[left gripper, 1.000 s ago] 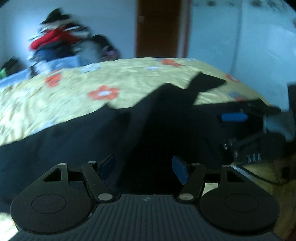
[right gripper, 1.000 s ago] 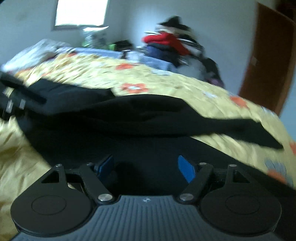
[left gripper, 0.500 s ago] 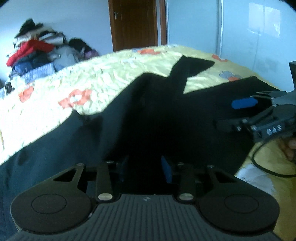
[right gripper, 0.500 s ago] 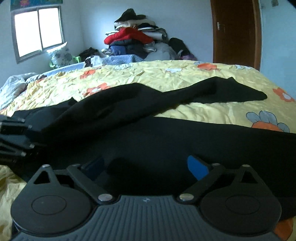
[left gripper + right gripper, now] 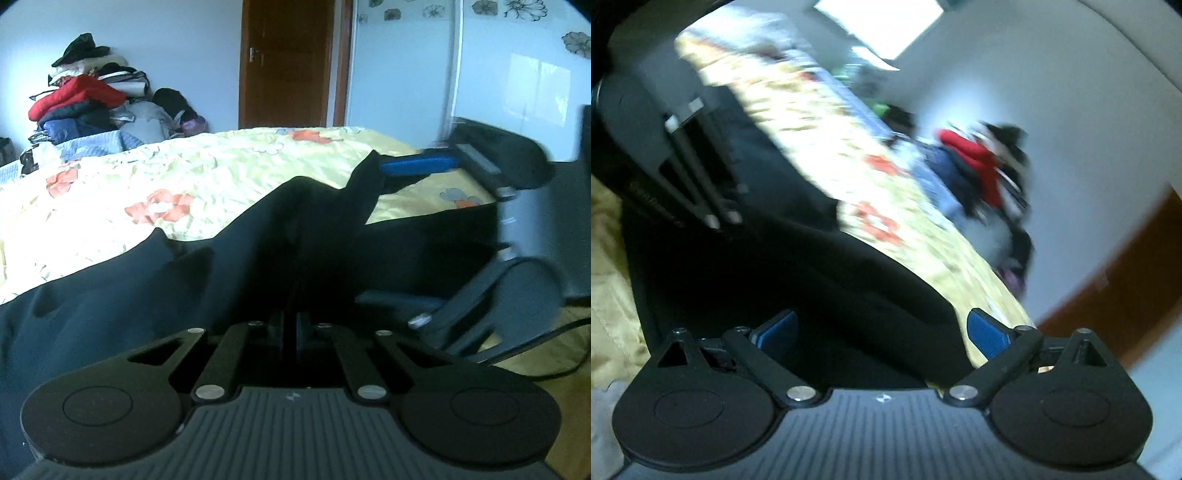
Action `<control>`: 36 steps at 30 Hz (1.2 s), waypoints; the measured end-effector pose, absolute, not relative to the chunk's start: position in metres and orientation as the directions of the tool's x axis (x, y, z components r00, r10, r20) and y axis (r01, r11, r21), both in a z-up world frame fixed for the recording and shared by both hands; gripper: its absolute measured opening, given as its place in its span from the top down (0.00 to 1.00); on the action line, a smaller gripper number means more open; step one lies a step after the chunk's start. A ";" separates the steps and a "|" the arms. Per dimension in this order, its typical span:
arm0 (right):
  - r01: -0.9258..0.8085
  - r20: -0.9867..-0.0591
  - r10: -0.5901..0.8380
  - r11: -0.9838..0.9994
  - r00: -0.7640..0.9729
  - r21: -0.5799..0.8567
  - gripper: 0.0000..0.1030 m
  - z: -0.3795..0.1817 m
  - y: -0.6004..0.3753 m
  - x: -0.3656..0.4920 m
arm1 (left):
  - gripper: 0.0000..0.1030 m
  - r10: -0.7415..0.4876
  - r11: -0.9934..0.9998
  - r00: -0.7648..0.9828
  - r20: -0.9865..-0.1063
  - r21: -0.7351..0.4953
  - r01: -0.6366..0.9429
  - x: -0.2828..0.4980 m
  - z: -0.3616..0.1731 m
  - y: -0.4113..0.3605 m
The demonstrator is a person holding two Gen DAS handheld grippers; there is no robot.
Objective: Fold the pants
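Left gripper [image 5: 290, 332] is sitting clenched on pants [image 5: 147, 295] fabric at lower center; right gripper [image 5: 881, 332], spread wide and empty, is hovering over cloth running toward upper left.

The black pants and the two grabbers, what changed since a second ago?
The left gripper has closed its fingers on the black pants. The right gripper rolled sideways, open, its fingers spread a bit wider over the cloth. The pants stay spread on the yellow flowered bedspread.
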State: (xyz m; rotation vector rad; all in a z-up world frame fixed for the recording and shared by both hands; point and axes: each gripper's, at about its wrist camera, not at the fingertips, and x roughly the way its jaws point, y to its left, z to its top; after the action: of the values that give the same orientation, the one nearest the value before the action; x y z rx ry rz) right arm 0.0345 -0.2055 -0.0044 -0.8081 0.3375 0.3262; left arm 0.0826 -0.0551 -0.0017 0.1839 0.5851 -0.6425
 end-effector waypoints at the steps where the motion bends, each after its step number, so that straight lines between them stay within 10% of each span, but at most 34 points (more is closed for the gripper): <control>1: -0.432 -0.420 0.176 0.616 0.890 -0.658 0.12 -0.006 -0.200 0.038 | 0.94 -0.516 0.784 0.646 -0.562 -0.006 0.621 0.080 -0.001 -0.055; 3: -0.473 -0.442 0.198 0.551 0.875 -0.687 0.29 -0.008 -0.190 0.047 | 0.94 -0.519 0.767 0.655 -0.549 0.038 0.640 0.072 -0.001 -0.058; 5: -0.505 -0.474 0.194 0.476 0.859 -0.720 0.67 -0.013 -0.181 0.053 | 0.94 -0.526 0.755 0.663 -0.532 0.066 0.652 0.066 -0.001 -0.058; 8: -0.525 -0.497 0.180 0.395 0.849 -0.754 0.89 -0.019 -0.172 0.047 | 0.94 -0.547 0.748 0.660 -0.516 0.053 0.662 0.061 0.000 -0.054; 27: -0.610 -0.609 0.161 0.433 0.777 -0.664 0.95 -0.026 -0.178 -0.017 | 0.93 -0.589 0.684 0.556 -0.587 0.005 0.729 0.043 -0.020 -0.047; 36: -0.565 -0.599 0.206 0.653 0.773 -0.504 0.92 0.003 -0.220 -0.012 | 0.30 -0.634 0.687 0.531 -0.562 -0.095 0.720 0.038 0.007 -0.030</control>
State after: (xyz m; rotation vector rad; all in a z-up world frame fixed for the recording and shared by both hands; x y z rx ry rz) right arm -0.0121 -0.2196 0.0032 -0.7378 0.5308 0.4614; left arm 0.0380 -0.0304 0.0067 0.1557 0.6047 -0.8118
